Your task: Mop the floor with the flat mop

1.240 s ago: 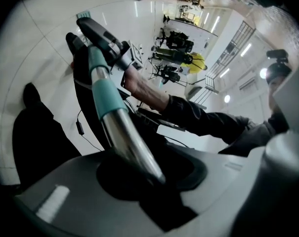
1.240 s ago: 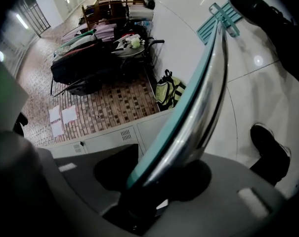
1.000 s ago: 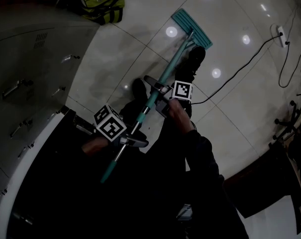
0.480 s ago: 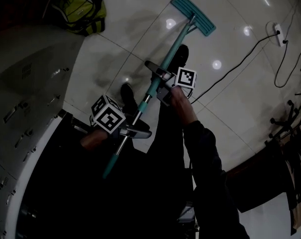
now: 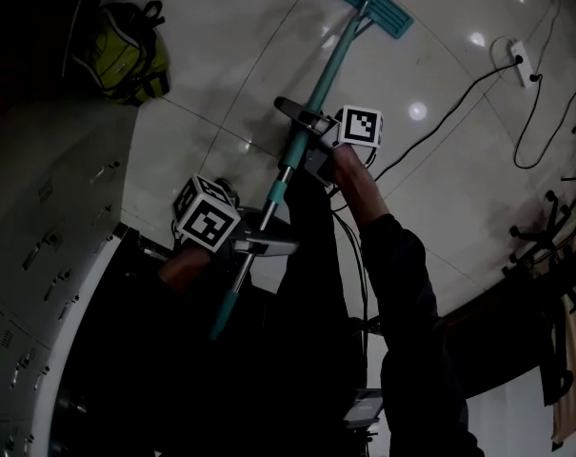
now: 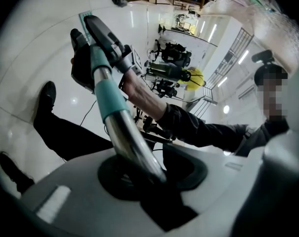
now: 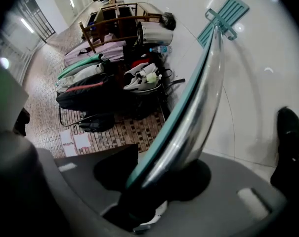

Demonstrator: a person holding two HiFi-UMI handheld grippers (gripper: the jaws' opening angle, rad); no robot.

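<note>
The flat mop has a teal head (image 5: 363, 2) lying on the white tiled floor (image 5: 230, 46) far ahead, and a teal and chrome handle (image 5: 307, 112) slanting back to me. My right gripper (image 5: 302, 141) is shut on the handle midway up. My left gripper (image 5: 254, 243) is shut on the handle near its upper end. In the left gripper view the chrome handle (image 6: 129, 142) runs out of the closed jaws toward the right gripper (image 6: 107, 38). In the right gripper view the handle (image 7: 189, 117) leads to the mop head (image 7: 223, 16).
A yellow-green backpack (image 5: 121, 60) lies at the upper left beside grey cabinets (image 5: 49, 217). A black cable (image 5: 459, 98) runs to a power strip (image 5: 516, 57) on the right. Bags and a wooden chair (image 7: 114, 58) stand left of the mop. A black shoe (image 7: 290, 147) is nearby.
The mop head has slid farther away over the floor, toward the top of the head view. Both grippers moved with the handle, still gripping it, and my feet have stepped.
</note>
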